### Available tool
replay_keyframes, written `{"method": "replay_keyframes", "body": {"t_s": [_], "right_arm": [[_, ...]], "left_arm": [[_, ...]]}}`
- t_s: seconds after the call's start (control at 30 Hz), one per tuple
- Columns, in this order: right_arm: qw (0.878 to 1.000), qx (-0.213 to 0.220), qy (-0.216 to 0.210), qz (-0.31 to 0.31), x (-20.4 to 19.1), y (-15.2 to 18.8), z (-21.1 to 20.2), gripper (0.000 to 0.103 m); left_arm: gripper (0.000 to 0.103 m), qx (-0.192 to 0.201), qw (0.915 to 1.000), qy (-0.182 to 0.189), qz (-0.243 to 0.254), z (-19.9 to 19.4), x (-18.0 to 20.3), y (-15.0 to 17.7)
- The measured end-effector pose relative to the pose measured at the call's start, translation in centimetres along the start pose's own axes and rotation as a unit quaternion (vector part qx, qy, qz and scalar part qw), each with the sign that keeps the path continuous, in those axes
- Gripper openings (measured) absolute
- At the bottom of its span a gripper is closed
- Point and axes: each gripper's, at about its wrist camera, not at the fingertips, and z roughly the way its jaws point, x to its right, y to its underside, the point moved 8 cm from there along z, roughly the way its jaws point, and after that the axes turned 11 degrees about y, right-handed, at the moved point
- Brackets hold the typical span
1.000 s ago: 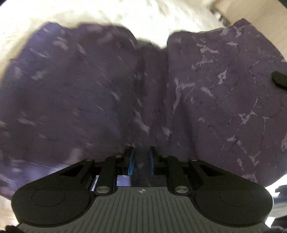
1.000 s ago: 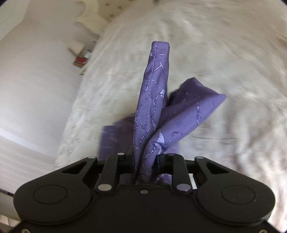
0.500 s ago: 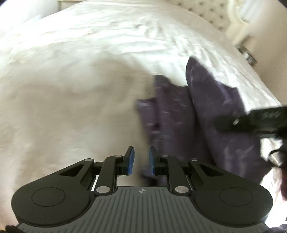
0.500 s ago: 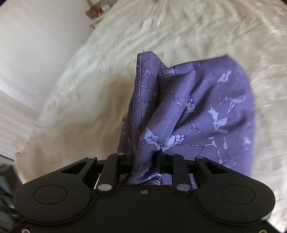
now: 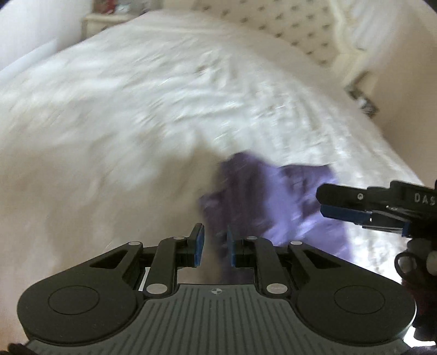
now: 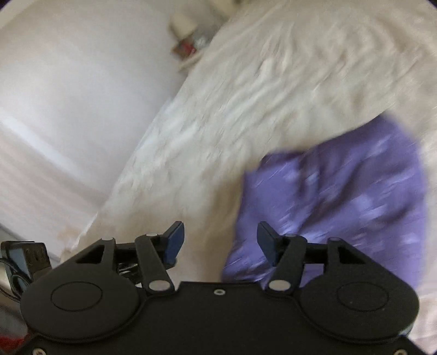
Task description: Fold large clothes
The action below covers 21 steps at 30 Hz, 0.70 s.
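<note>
Right wrist view: the right hand-held gripper [image 6: 218,241] is gaping empty, jaws just opening, beside the purple garment [image 6: 341,196] lying at lower right on the bed [image 6: 245,95]. The left hand-held gripper [image 5: 213,244] is standing narrow, gripping nothing.

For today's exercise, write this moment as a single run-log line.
garment: purple patterned cloth bunched on white quilted bed | right gripper: jaws just opened, nothing between | left gripper: narrow gap, blurred, grip unclear

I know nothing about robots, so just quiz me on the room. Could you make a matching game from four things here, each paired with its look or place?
Things:
1. garment
2. bedspread
3. headboard
4. nightstand

Look or place:
a. button-tufted, at the bed's far end
b. purple with pale marks
c. white and rumpled
d. beside the bed, clutter on top

Pairs: 1-b, 2-c, 3-a, 4-d
</note>
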Motion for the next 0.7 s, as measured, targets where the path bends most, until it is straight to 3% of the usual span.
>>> {"method": "replay_keyframes", "body": {"t_s": [0.1, 0.2, 0.27, 0.33, 0.4, 0.43, 0.53, 0.6, 0.7], "right_arm": [[0.998, 0.026, 0.058, -0.001, 3.3, -0.1, -2.6, 0.065], [0.992, 0.021, 0.121, -0.036, 5.6, 1.2, -3.2, 0.051], [0.986, 0.010, 0.154, -0.060, 6.3, 2.5, -3.3, 0.036], [0.985, -0.001, 0.159, -0.072, 6.1, 4.1, -3.1, 0.035], [0.984, -0.019, 0.158, -0.083, 5.9, 5.7, -2.3, 0.035], [0.983, -0.037, 0.156, -0.091, 5.7, 6.8, -1.6, 0.035], [0.978, -0.077, 0.148, -0.123, 5.2, 9.8, 0.5, 0.035], [0.978, -0.101, 0.128, -0.132, 4.6, 11.0, 1.4, 0.035], [0.975, -0.101, 0.122, -0.154, 3.3, 10.5, 1.5, 0.032]], "left_arm": [[0.020, -0.005, 0.9984, 0.044, 0.036, 1.8, 3.5, -1.3], [0.021, -0.022, 0.9923, 0.090, 0.082, 3.7, 7.3, -1.5], [0.022, -0.039, 0.9865, 0.112, 0.112, 5.1, 9.3, -0.8], [0.022, -0.060, 0.9798, 0.126, 0.143, 6.3, 10.5, 0.6], [0.022, -0.083, 0.9748, 0.121, 0.168, 7.5, 10.4, 2.4], [0.022, -0.099, 0.9750, 0.102, 0.170, 8.2, 9.4, 3.6], [0.021, -0.147, 0.9756, 0.064, 0.150, 9.9, 5.5, 6.7], [0.021, -0.157, 0.9754, 0.055, 0.145, 10.2, 3.6, 8.0], [0.021, -0.155, 0.9739, 0.057, 0.156, 10.2, 3.4, 8.2]]}}
